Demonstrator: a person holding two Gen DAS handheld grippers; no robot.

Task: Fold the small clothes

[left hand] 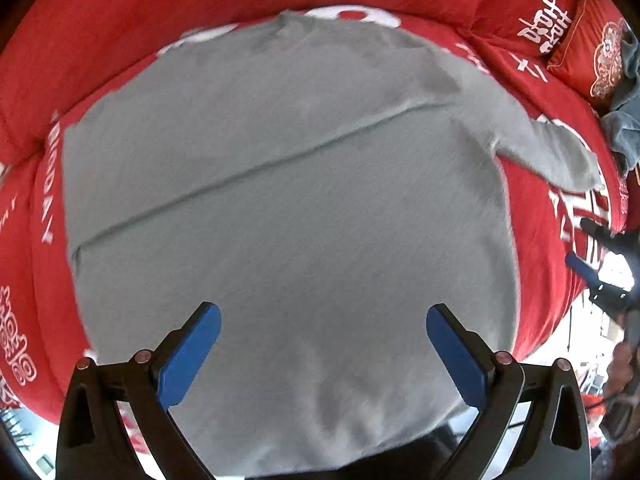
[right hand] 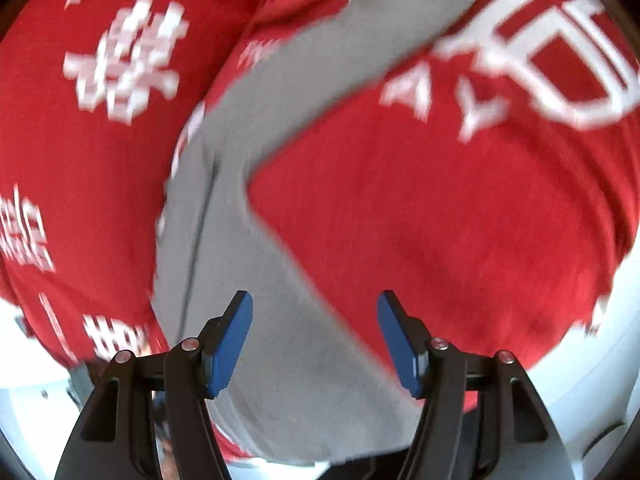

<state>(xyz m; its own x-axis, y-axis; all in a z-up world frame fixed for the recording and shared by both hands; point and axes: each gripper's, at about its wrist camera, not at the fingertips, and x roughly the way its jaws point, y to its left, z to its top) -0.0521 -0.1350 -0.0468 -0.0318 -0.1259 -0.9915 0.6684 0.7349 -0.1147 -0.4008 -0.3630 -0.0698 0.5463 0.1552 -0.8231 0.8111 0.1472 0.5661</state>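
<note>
grey top (left hand: 280,208) flat on red bedspread (left hand: 100,40); left gripper (left hand: 323,344) agape; right gripper (right hand: 316,334) agape

Sweater (left hand: 280,208) spread flat on bedspread (left hand: 100,40), sleeve (left hand: 532,140) reaching right, pillows (left hand: 592,52) perhaps far right behind

A bed (left hand: 120,32) covered in red bedding printed with white characters. A grey long-sleeved top (left hand: 280,200) lies spread flat on it, one sleeve (left hand: 532,136) stretched sideways. A red embroidered pillow (left hand: 592,52) and a crumpled blue-grey cloth (left hand: 624,128) sit near the edge.
</note>
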